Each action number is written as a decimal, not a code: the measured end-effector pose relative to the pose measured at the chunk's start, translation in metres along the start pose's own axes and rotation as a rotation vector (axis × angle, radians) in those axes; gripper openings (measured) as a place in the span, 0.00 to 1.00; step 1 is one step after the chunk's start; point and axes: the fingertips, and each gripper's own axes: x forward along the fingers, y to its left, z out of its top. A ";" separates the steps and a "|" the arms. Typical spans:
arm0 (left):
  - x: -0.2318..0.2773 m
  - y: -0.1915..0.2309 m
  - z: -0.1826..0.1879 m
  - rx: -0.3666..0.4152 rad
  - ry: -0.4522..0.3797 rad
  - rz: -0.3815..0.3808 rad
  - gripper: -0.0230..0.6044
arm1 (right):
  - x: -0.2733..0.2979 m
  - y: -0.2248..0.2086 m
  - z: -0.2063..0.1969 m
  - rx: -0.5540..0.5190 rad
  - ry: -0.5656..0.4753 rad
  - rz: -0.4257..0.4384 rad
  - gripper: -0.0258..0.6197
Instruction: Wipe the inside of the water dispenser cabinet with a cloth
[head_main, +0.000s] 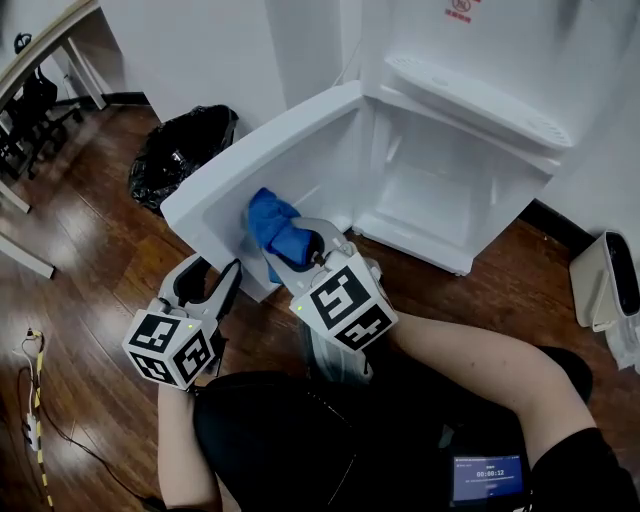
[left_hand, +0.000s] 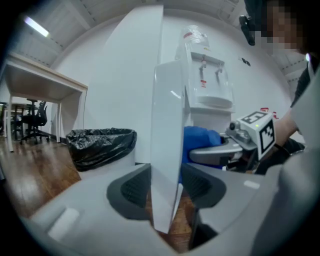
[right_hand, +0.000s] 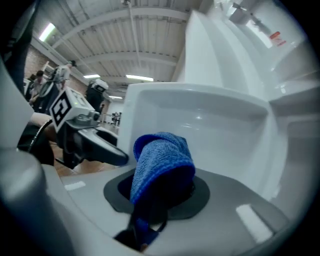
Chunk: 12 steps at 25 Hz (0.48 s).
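In the head view a thin cable trails over the wooden floor at about eight o'clock; a black bin bag sits by the wall at eleven o'clock of the left gripper; in the left gripper view its jaws are drawn in on the free edge of the cabinet door, one dark pad against each face of the white panel, so it grips the door and nothing else; the door stands swung wide open to the left of the water dispenser cabinet, its recessed inner face turned up and to the right; the blue cloth is bunched against that inner face, low on the panel, at eleven o'clock of the right gripper; in the right gripper view the jaws are closed on the cloth, which bulges out ahead of the pads as a rounded wad while a loose end hangs below them; the left gripper is just beside it, at nine o'clock in that view; the cabinet's white compartment lies open at one o'clock of the right gripper, well apart from the cloth; the person's forearm runs back from the right gripper towards four o'clock; a white container stands on the floor at the far right, at three o'clock.
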 end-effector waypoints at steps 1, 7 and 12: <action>0.000 0.000 0.000 0.000 0.001 0.000 0.34 | 0.002 0.015 0.000 -0.022 -0.007 0.058 0.19; 0.000 0.000 -0.004 0.000 0.014 -0.004 0.34 | 0.003 0.014 -0.022 -0.022 0.009 0.183 0.19; 0.002 0.001 -0.004 -0.001 0.015 0.001 0.34 | -0.022 -0.115 -0.081 0.124 0.129 -0.276 0.19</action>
